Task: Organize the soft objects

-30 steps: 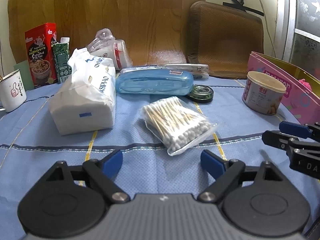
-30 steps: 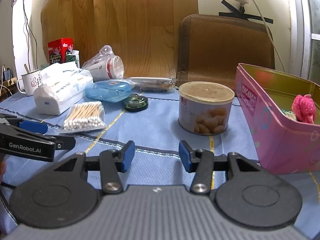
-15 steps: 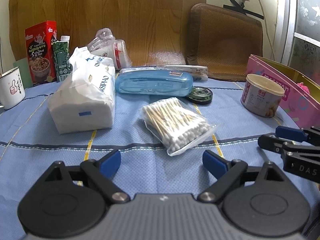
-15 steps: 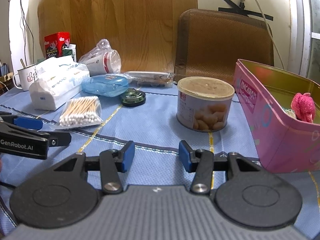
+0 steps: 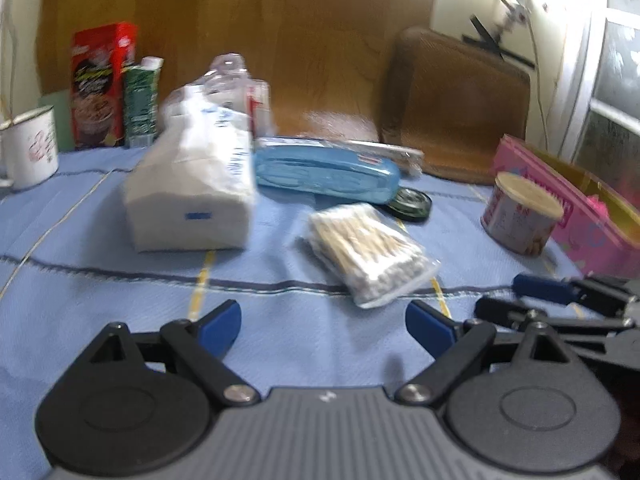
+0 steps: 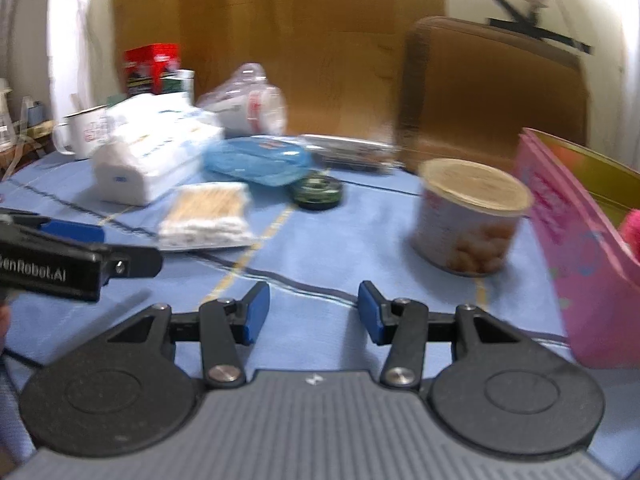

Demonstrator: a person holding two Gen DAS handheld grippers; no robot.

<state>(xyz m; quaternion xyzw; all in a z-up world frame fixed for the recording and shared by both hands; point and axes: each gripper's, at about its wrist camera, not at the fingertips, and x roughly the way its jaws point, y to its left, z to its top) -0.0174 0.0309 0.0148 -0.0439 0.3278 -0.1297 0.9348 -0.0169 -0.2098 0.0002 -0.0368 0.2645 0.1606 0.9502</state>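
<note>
Left wrist view: the whole frame is smeared by motion blur, and print on the packages cannot be read. The left gripper [image 5: 322, 322] is seen with its jaws spread wide over bare blue tablecloth [image 5: 80, 288], nothing between them. One bag of cotton swabs [image 5: 366, 252] lies just ahead of the jaws. One white tissue pack [image 5: 192, 184] stands left of it, with one blue plastic case [image 5: 326, 174] behind the swabs. One small round dark tin [image 5: 412, 205] is partly covered by the case's end. One paper-lidded can [image 5: 522, 216] sits just beside the pink box [image 5: 600, 232], which is cut off at the right edge. The right gripper [image 5: 532, 298] enters from the right, only its fingers shown. One mug [image 5: 30, 148] is clipped at the left edge.

Right wrist view: also blurred. The right gripper [image 6: 314, 312] is seen with jaws at a middling gap, empty, over cloth. One finger of the left gripper [image 6: 84, 254] reaches in from the left; its jaw gap cannot be judged here. The swab bag [image 6: 210, 216], tissue pack [image 6: 152, 164], case [image 6: 260, 162], tin [image 6: 317, 194] and can [image 6: 472, 218] are each counted once. A pink soft toy [image 6: 632, 232] sits inside the pink box [image 6: 576, 248], mostly cut off by the frame.
</note>
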